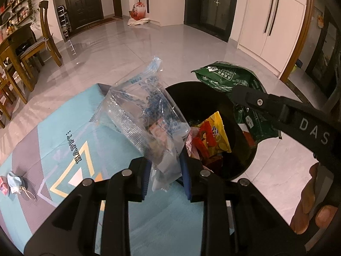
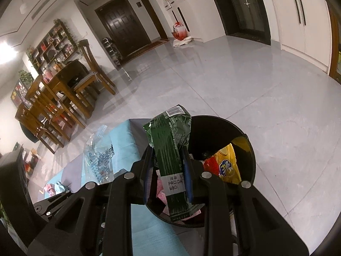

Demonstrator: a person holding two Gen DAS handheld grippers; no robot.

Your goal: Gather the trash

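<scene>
My left gripper is shut on a clear plastic zip bag with blue print, held up at the left rim of a black trash bin. My right gripper is shut on a green snack wrapper and holds it over the bin; the wrapper also shows in the left wrist view. Inside the bin lie a yellow and red snack bag and pink wrappers. A crumpled blue face mask and a small pink wrapper lie on the mat at far left.
The bin stands at the edge of a teal and grey floor mat on grey tiles. A wooden dining table and chairs stand at the left. A red and white bag sits by the far cabinets.
</scene>
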